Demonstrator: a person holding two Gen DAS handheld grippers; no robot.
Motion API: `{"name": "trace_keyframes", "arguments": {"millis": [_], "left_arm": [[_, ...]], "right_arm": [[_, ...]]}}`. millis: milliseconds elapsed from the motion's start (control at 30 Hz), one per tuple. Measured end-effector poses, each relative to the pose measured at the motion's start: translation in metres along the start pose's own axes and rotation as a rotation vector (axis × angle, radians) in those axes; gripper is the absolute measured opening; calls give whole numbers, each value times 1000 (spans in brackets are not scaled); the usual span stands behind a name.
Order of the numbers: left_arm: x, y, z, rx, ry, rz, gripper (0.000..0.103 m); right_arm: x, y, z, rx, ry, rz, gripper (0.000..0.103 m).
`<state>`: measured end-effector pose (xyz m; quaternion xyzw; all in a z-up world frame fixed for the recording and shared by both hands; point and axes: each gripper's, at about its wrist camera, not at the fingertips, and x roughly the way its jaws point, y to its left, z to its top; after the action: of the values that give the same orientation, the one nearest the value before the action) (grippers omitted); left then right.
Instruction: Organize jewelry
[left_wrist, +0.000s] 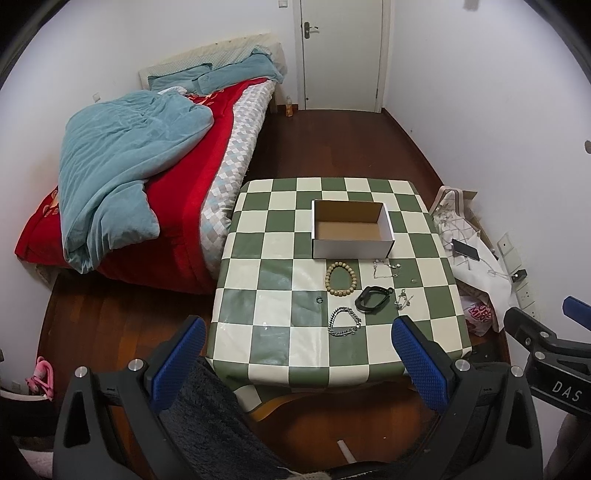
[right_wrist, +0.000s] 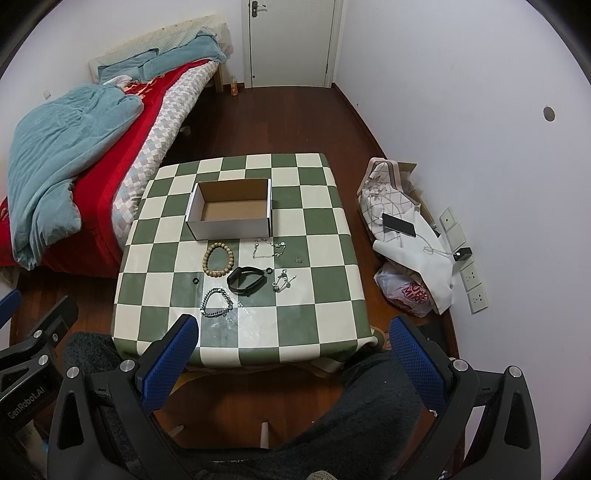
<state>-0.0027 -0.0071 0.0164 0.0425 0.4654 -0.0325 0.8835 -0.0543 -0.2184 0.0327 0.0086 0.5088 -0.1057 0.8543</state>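
On the checkered table (left_wrist: 258, 280) by the bed (left_wrist: 207, 147) stands one cardboard box (left_wrist: 351, 248), white outside, brown inside, lid off — nothing lies in it. All the jewelry sits on the cloth in front of the box, on the side nearer the person.

Count of pieces: one bracelet of tan beads (left_wrist: 341, 278) just before the box's left front corner; one thin silver chain (left_wrist: 386, 268) to its right; one black band (left_wrist: 372, 299) nearer still; one heavy silver link bracelet (left_wrist: 344, 322) closest to the table's front edge; one small tangle of silver (left_wrist: 402, 300) right of the black band; one small black ring (left_wrist: 319, 300) alone on the cloth to the left. None touches the box.

Two tongs are in view. The left gripper (left_wrist: 299, 365) hangs short of the table's front edge, blue pads spread wide, holding nothing. The right gripper (right_wrist: 293, 365) hangs likewise — pads wide apart, nothing between them. Both are well apart from the jewelry.

Beside the table, by the wall, lies one phone (right_wrist: 398, 224) on a white bag (right_wrist: 413, 254).
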Motion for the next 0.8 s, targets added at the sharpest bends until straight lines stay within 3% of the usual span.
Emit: {"name": "trace_keyframes", "arguments": {"millis": [800], "left_arm": [[-6,-14,0,-2,-6,-10,103]], "right_arm": [[-12,-8,4,-2,-8,-2,103]]}}
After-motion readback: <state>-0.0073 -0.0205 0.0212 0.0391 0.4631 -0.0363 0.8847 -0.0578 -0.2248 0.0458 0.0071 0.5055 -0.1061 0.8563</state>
